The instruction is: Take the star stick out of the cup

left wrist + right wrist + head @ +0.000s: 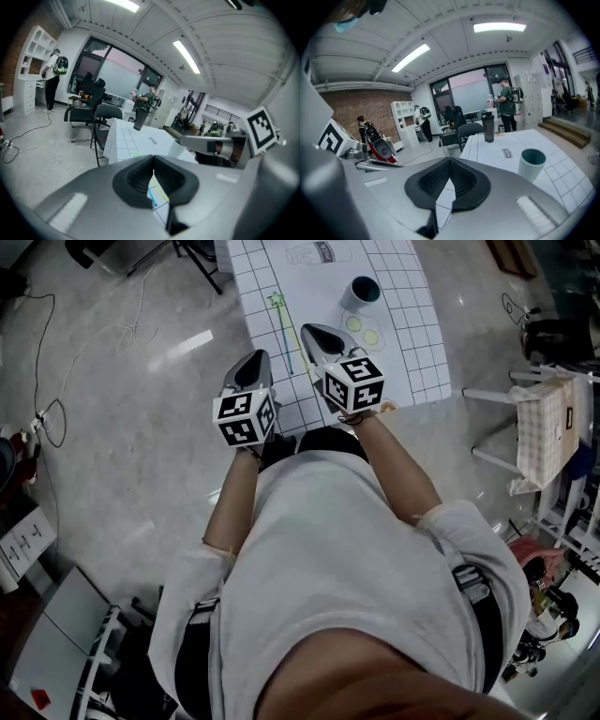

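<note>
The star stick (282, 329) lies flat on the white gridded table (412, 352), its green star (276, 301) pointing away from me. It is outside the teal cup (361, 292), which stands upright to its right; I see no stick in the cup (530, 164). My left gripper (257, 356) hovers at the table's near left edge, jaws shut and empty, with the stick (157, 194) showing below them. My right gripper (313, 332) is over the table just right of the stick, between it and the cup, jaws shut on nothing.
Two pale green circles (363, 331) lie on the table in front of the cup. A dark bottle (488, 126) stands at the table's far end. Office chairs (86, 117) stand beyond the table, cables (56, 418) run over the floor at left, and a white chair (544, 427) is at right.
</note>
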A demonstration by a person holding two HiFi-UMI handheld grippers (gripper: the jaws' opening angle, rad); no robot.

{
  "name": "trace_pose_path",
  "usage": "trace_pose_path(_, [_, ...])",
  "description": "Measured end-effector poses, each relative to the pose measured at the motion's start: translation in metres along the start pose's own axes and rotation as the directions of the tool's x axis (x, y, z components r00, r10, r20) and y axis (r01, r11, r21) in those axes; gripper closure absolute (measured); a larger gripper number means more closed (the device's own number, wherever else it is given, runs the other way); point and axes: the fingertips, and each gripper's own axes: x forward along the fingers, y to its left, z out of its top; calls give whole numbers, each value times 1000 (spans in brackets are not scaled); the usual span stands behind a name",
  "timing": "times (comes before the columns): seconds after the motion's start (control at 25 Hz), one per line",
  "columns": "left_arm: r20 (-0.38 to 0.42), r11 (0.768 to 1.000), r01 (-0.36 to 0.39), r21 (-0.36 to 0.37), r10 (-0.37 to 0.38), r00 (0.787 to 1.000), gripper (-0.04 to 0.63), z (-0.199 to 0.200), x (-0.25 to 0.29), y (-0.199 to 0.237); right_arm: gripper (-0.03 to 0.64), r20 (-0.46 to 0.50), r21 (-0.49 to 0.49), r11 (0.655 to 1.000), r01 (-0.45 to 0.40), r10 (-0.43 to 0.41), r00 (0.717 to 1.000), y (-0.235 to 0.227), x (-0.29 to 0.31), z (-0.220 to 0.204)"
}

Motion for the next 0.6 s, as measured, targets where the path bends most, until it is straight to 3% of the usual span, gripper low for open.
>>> trace_pose_path(0.2, [77,998,6,55,-10,997,592,3,-15,-43,618,130,-39,999,-1,6,991,8,-57,30])
trace_pose_path(0.4, [219,987,-22,158,-13,976,592,14,-46,-107,618,222,-199,979,42,3,975,12,-128,48])
trace_pose_path(0.6, [267,979,-54,196,-1,964,592,-2,-71,-174,618,286,-201,976,85,-24,958,-8,-203,31])
